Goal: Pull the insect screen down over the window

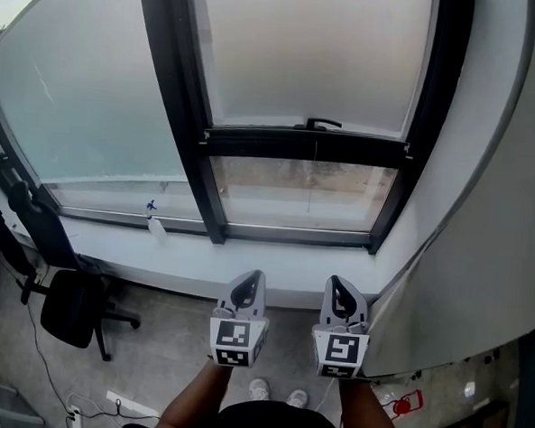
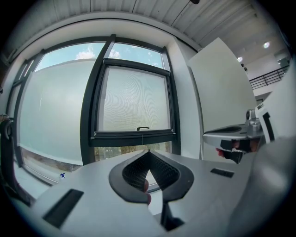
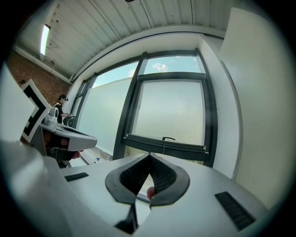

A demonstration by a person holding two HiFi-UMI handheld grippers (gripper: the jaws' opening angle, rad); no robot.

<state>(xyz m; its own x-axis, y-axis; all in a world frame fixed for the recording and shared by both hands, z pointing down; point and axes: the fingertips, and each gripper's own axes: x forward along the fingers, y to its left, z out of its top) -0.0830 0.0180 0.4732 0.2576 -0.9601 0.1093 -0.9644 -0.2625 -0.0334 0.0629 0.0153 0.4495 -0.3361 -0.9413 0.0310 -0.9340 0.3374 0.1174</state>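
While the insect screen (image 1: pixel 313 58) hangs partway down, left gripper (image 1: pixel 252 276) and right gripper (image 1: pixel 337 282) fingers (image 2: pixel 132 173) press together.

Black office chair (image 1: pixel 70 307) on grey floor (image 1: pixel 174 339), spray bottle (image 1: pixel 156 226) on white sill (image 1: pixel 282 271), power strip (image 1: pixel 128 403)

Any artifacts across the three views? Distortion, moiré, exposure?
Head view: the wide lens bows the window frame; soft, even daylight, no hard glare. Left gripper view: fisheye with black corners, and moiré ripples on the insect screen. Right gripper view: same fisheye and moiré; the ceiling light is blown out.
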